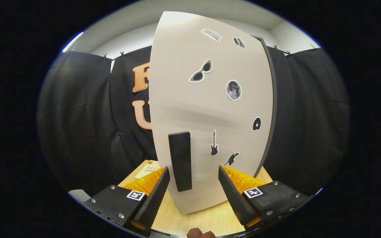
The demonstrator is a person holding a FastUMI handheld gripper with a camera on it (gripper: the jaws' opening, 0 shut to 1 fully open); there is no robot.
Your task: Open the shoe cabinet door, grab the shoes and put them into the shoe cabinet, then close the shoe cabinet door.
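While the hand-held gripper [193, 190] sits low over the bench [203, 219], its two fingers stand wide apart and press on nothing. Beyond the left finger [154, 195], a small card [148, 171] lies flat on the bench, close to the dark cloth wall [78, 125] that hangs behind it. Just ahead of the fingers rises the cabinet door [207, 109], a pale, tall panel standing upright on the bench and facing the gripper. A black upright handle [180, 161] is fixed low on the door; it lies between the two fingers but nearer the left one, and a gap shows on each side of it, so neither finger touches it. To the right of the handle the door carries stickers: a guitar [214, 143], a small dark leaping figure [232, 158] just above the right finger [233, 195], sunglasses [200, 71] higher up, a round moon [233, 90], a small dark oval one [257, 123] near the right edge, and two pale ones near the top. Along the door's right side runs a dark edge [272, 99], and I cannot tell whether the door is fully shut against it. Beyond that hangs more dark cloth. At the near edge of the bench, below and between the fingers, part of a hand [200, 234] peeks in.
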